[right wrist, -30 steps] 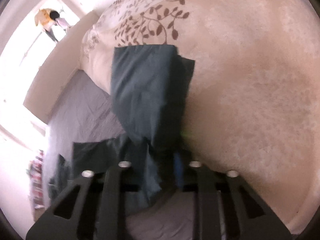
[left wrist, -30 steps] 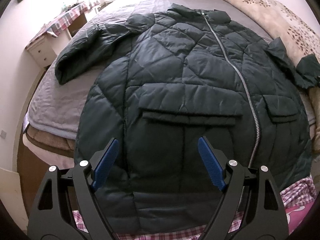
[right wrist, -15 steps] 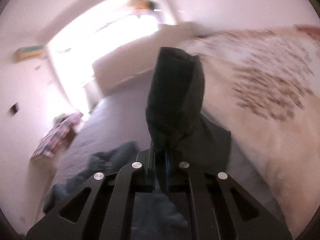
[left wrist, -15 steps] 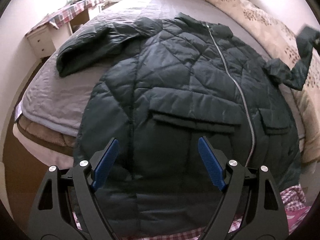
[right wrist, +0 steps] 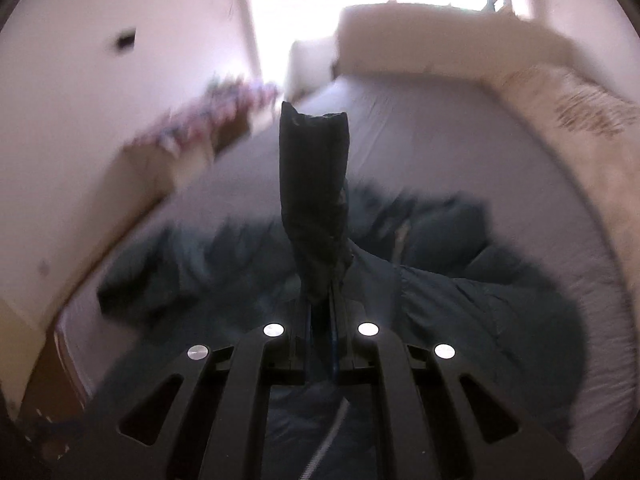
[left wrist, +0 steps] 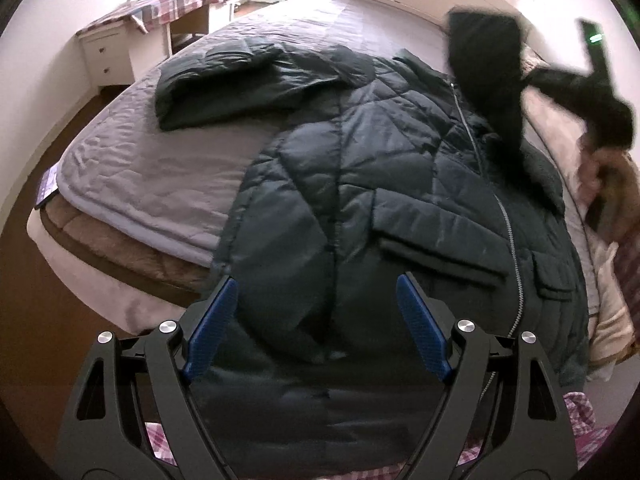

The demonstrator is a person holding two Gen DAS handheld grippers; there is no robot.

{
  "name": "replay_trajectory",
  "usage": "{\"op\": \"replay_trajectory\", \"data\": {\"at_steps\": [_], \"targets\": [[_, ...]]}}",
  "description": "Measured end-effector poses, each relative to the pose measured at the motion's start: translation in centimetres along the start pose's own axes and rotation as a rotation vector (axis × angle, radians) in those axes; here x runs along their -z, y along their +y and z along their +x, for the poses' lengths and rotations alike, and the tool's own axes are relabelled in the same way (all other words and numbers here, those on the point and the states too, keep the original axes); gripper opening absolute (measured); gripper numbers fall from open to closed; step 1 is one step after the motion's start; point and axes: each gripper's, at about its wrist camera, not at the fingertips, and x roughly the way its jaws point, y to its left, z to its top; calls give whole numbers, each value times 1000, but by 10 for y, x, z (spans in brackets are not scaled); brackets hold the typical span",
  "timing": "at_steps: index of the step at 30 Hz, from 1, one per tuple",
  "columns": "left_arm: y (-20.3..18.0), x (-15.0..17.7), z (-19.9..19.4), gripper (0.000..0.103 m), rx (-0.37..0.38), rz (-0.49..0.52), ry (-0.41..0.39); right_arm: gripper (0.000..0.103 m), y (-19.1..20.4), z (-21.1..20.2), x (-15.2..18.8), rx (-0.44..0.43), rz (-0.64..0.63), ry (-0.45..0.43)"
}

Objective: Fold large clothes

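Right gripper (right wrist: 320, 344) swung the sleeve (right wrist: 314, 200) up over the jacket (left wrist: 360, 184), clamped tight on it; left gripper (left wrist: 316, 324) wide open, empty.

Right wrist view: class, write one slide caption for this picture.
Right gripper shut on a dark jacket sleeve, lifting it over the jacket on the bed.
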Motion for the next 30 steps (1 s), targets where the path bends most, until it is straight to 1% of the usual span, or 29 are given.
{"op": "replay_trajectory", "data": {"at_steps": [1,2,3,4,5,8,10,13,14,15,17,20,24,25,26,28,30], "targets": [[2,-1,1,81,-2,-2,0,10,8,23,11,-5,-9,83],[2,-1,1,81,-3,-2,2,22,18,33,20,-18,-9,140],[3,-1,2,81,-4,-1,3,48,21,45,27,-32,-3,197],[4,-2,3,81,-6,4,3,59,24,55,37,-36,9,252],[4,-3,3,81,-7,8,2,65,26,55,43,-37,12,257],[3,-10,5,81,-15,24,-8,68,32,43,50,-74,15,252],[1,-17,5,81,-16,29,-17,68,26,33,50,-100,38,237],[-6,-30,4,81,-16,42,-43,68,5,9,55,-129,100,182],[-10,-39,4,81,-15,50,-56,68,-9,-5,59,-128,142,146],[-13,-43,4,81,-12,53,-62,63,-16,-10,59,-117,166,129],[-21,-58,8,81,-8,57,-78,53,-45,-26,68,-87,244,90],[-37,-83,19,81,-2,55,-99,44,-94,-42,82,-19,379,53],[-66,-116,39,81,-7,67,-124,43,-144,-60,103,17,531,16],[-73,-122,44,78,-10,74,-132,43,-150,-63,106,25,549,11],[-84,-130,51,73,-6,93,-142,43,-160,-66,109,34,574,4],[-101,-141,64,69,-8,124,-137,43,-172,-70,112,40,602,-3],[-114,-149,77,63,-25,148,-137,43,-181,-69,113,49,611,-6]]}}
